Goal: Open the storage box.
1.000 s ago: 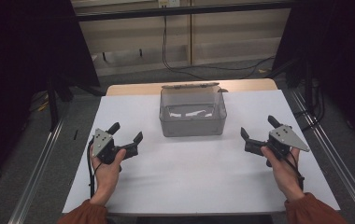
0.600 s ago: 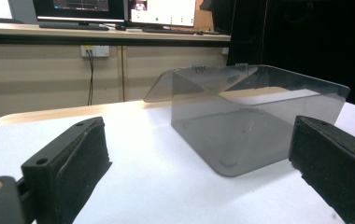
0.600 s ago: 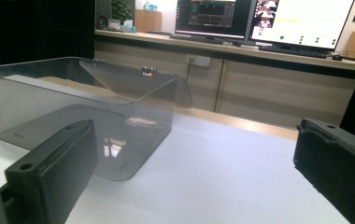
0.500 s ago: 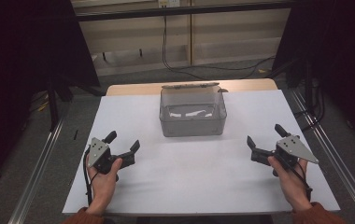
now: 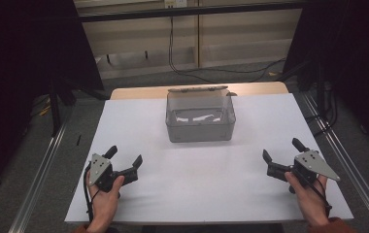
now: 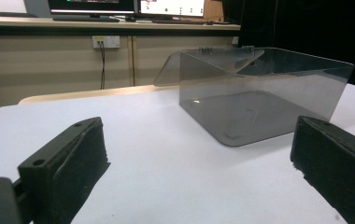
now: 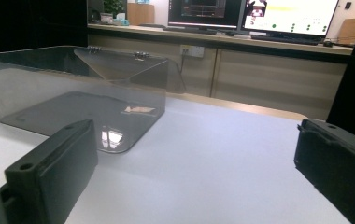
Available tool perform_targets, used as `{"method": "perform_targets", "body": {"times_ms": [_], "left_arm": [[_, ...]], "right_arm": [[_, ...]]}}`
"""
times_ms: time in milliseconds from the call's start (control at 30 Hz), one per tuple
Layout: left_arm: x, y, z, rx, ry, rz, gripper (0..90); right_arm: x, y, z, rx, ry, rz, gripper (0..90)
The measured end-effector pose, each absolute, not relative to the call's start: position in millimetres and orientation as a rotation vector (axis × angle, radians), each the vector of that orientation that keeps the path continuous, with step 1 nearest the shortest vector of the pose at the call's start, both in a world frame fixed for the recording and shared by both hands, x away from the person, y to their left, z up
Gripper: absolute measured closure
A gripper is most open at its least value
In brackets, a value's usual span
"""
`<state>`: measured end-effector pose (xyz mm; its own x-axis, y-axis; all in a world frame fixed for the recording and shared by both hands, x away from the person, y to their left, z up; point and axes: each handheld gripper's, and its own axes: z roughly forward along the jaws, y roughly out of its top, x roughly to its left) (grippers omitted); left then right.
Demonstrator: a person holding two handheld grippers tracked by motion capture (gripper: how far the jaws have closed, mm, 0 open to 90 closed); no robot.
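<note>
A clear smoky plastic box [image 5: 200, 120] with its hinged lid laid back stands at the far middle of the white table [image 5: 211, 179]; it looks empty. My left gripper [image 5: 124, 156] rests low at the front left, jaws wide open, nothing between them. My right gripper [image 5: 282, 149] sits at the front right, also open and empty. In the left gripper view the box [image 6: 259, 93] lies ahead to the right of the gripper [image 6: 199, 158]. From the right gripper view the box [image 7: 77, 88] is ahead to the left of the gripper [image 7: 194, 163].
Beyond the table's far edge is a wooden strip [image 5: 139, 92], then a cabinet wall with cables [image 5: 173, 43]. Metal rails [image 5: 41, 165] run along both sides of the table. Monitors [image 7: 241, 14] stand on a counter behind.
Both hands have drawn back toward the near edge of the table and a little outward. The jaws stay open. The box has not moved.
</note>
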<state>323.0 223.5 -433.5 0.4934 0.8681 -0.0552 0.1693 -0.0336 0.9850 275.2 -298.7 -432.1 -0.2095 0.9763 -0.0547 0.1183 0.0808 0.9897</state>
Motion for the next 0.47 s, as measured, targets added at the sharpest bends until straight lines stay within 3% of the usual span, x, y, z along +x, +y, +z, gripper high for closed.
{"method": "perform_targets", "body": {"times_ms": [467], "left_arm": [[325.2, 226.8, -437.3, 1.537, 0.931, 0.733, 3.5]], "right_arm": [[269.3, -302.6, -446.3, 1.174, 1.504, 1.195, 0.0]]}}
